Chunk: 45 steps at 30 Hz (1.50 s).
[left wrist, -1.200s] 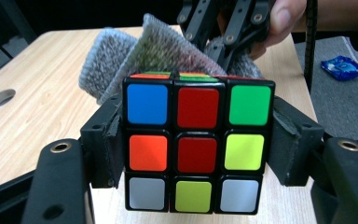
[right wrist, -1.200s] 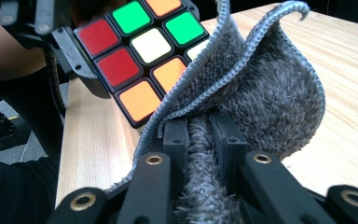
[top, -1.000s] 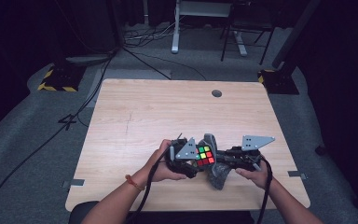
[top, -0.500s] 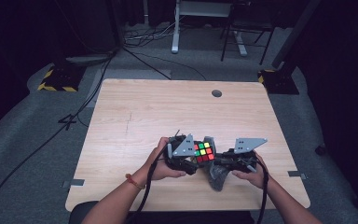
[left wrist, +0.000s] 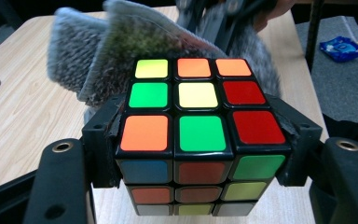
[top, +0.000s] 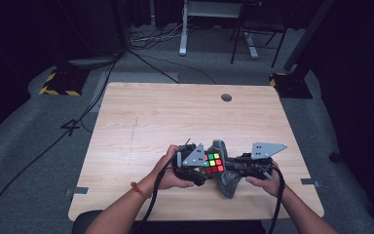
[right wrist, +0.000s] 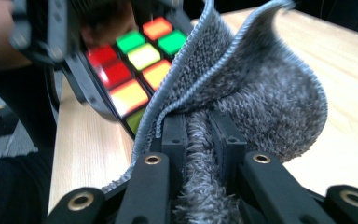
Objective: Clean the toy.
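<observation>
A scrambled Rubik's cube (left wrist: 198, 135) sits clamped between the two black jaws of my left gripper (left wrist: 200, 149), its top face showing green, orange, yellow and red stickers. In the high view the cube (top: 213, 163) is held just above the table's near edge, with the left gripper (top: 195, 165) on its left. My right gripper (right wrist: 204, 140) is shut on a grey fuzzy cloth (right wrist: 256, 88), whose folds press against the cube (right wrist: 135, 60). From above, the right gripper (top: 238, 168) points left at the cube and the cloth (top: 226, 181) hangs below it.
The light wooden table (top: 175, 122) has a round cable hole (top: 226, 97) near its far edge. Black cables trail from both grippers toward the person. A blue packet (left wrist: 342, 49) lies on the floor to the right. Chair legs and a desk base stand beyond the table.
Both grippers with the cube and cloth have shifted slightly, and the right gripper's plate has moved a little left, closer to the cube. Both grips are unchanged.
</observation>
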{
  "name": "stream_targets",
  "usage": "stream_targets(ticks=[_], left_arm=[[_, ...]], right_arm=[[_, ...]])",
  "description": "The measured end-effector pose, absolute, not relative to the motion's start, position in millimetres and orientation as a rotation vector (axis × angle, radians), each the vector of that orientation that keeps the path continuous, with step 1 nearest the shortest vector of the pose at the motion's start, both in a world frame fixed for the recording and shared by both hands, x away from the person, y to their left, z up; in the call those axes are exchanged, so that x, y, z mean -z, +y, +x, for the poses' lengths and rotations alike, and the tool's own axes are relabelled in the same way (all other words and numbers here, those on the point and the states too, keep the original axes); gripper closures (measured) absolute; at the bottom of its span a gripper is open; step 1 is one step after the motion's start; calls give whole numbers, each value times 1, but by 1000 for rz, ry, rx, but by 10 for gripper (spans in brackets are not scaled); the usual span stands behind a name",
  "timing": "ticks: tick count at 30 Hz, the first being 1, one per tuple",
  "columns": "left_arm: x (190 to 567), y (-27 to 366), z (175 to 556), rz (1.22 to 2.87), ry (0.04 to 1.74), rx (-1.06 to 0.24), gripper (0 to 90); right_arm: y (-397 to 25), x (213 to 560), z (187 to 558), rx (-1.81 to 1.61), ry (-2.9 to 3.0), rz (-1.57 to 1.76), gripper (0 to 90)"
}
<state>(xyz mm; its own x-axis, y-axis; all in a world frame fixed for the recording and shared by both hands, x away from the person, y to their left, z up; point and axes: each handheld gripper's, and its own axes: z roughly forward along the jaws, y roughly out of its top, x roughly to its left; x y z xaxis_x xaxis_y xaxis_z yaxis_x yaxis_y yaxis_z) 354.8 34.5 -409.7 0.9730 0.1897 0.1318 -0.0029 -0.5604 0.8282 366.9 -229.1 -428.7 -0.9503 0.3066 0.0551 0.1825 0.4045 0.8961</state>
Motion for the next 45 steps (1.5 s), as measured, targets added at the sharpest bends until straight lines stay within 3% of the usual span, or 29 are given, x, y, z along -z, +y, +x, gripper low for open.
stream_targets(ticks=[11, 26, 34, 45], left_arm=[[410, 42, 362, 2153, 164, -284, 330], [428, 26, 361, 2228, 123, -216, 330], [415, 33, 357, 2114, 116, -224, 330], [411, 44, 363, 2098, 148, -261, 329]], right_arm=[[-218, 441, 369, -1495, 2655, 410, 775], [-237, 421, 368, -1628, 2496, 437, 775], [-233, 429, 372, -1571, 2538, 488, 775], [-221, 433, 364, -1525, 2605, 391, 776]])
